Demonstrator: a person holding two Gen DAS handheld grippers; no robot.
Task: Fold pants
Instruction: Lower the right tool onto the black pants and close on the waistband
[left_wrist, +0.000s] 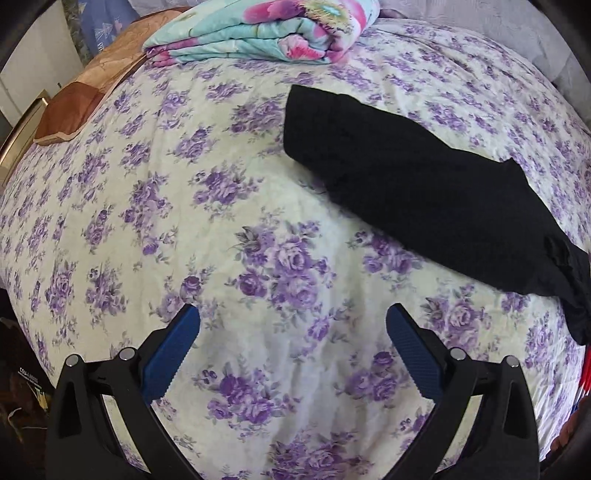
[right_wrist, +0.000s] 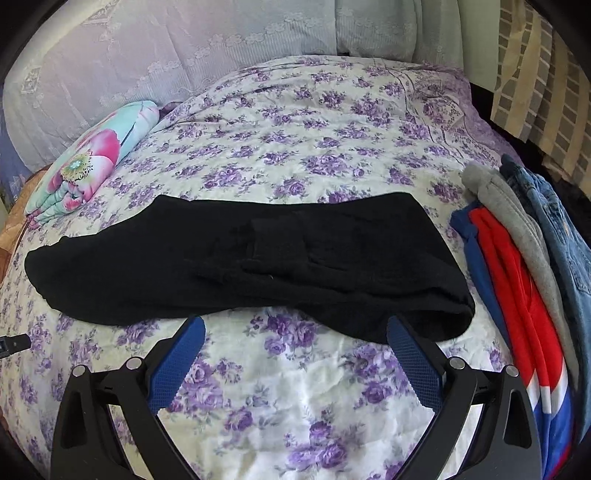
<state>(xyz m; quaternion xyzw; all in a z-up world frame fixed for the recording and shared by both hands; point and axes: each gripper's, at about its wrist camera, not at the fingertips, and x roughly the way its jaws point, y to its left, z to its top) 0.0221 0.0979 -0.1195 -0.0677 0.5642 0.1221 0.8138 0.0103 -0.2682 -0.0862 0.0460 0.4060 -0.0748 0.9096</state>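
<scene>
From the left wrist, our left gripper (left_wrist: 291, 325) hangs open and empty over the bedspread (left_wrist: 184, 206), the black pants (left_wrist: 424, 192) well apart. From the right, our right gripper (right_wrist: 295, 332) gapes beside them; halved lengthwise, we judge, crosswise folds remain.

Probably a home bedroom: floral bedspread (right_wrist: 295, 122), pillow (right_wrist: 110, 55), folded clothes (right_wrist: 517, 258).
</scene>
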